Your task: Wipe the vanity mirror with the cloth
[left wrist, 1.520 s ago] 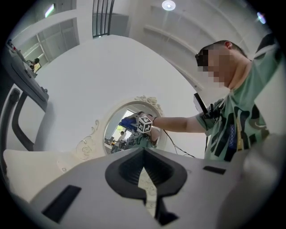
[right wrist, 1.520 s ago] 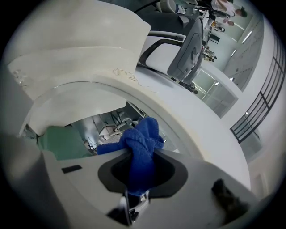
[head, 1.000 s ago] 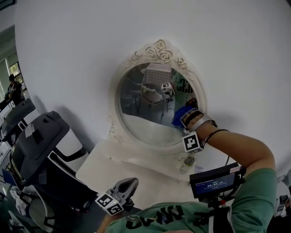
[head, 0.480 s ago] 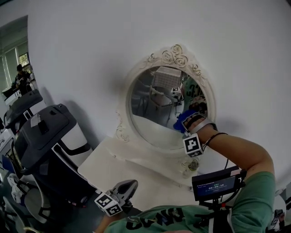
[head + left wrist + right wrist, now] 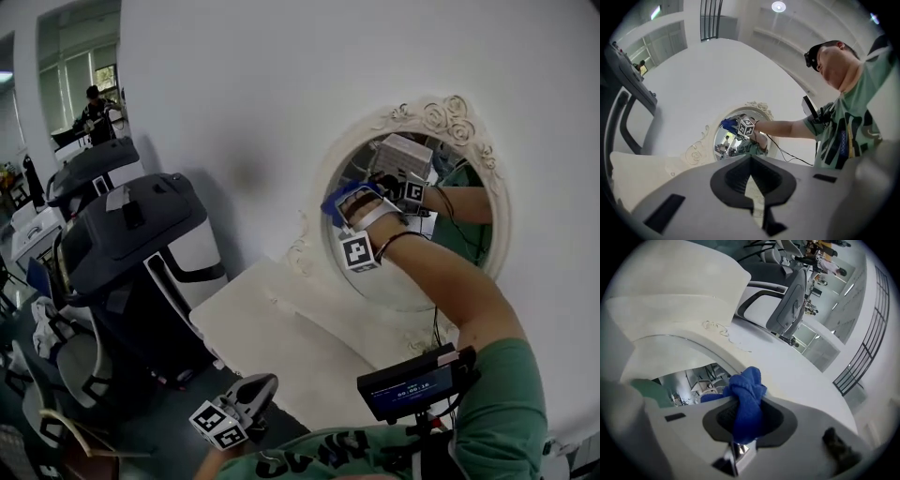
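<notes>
The oval vanity mirror point(image 5: 441, 253) in its ornate white frame hangs on the white wall above a white table point(image 5: 272, 328). My right gripper point(image 5: 352, 212) is shut on a blue cloth point(image 5: 335, 201), which presses against the glass at the mirror's upper left edge. In the right gripper view the cloth point(image 5: 746, 401) bunches out of the jaws against the glass point(image 5: 693, 380). My left gripper point(image 5: 251, 392) hangs low in front of the table, shut and holding nothing. From the left gripper view the mirror point(image 5: 733, 143) and cloth point(image 5: 727, 123) show far off.
Black and white exercise machines point(image 5: 131, 244) stand to the left of the table. A person point(image 5: 94, 105) is far back by the windows. A small screen device point(image 5: 412, 380) hangs at my chest. Cables run down beside the mirror's lower right.
My right gripper has carried the cloth across the glass from the lower right side to the upper left edge. The head view has swung left. The left gripper has stayed low.
</notes>
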`<control>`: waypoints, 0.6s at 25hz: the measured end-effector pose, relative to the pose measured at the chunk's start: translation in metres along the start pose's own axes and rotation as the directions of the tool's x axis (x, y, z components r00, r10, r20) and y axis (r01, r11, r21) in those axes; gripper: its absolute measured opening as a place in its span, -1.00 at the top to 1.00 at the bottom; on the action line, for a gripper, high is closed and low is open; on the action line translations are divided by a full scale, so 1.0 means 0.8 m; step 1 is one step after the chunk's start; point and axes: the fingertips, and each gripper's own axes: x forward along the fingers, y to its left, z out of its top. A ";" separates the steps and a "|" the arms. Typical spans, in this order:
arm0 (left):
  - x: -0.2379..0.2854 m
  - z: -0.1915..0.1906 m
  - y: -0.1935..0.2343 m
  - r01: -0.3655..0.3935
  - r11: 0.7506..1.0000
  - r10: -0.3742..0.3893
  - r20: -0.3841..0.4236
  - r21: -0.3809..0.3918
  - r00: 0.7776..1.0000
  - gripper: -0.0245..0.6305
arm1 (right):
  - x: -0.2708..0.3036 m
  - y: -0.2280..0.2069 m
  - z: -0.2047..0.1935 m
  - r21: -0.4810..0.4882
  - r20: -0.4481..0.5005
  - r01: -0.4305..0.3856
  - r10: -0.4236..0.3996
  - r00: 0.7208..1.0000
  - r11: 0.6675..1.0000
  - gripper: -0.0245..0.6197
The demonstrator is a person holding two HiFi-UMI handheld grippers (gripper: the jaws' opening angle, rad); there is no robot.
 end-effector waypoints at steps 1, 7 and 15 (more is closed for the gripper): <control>-0.012 0.000 0.007 -0.031 1.000 0.031 0.007 -0.001 1.000 0.91 | 0.016 -0.006 0.004 -0.007 -0.009 0.003 -0.003 1.000 1.000 0.70; -0.048 0.000 0.034 -0.127 0.992 0.128 0.029 -0.017 0.991 0.91 | 0.059 -0.010 0.015 -0.045 -0.041 -0.011 0.009 0.999 0.999 0.70; 0.003 0.014 0.019 -0.011 1.000 0.011 0.013 0.017 1.000 0.91 | 0.000 0.051 -0.012 0.006 -0.036 -0.107 0.107 0.994 0.994 0.71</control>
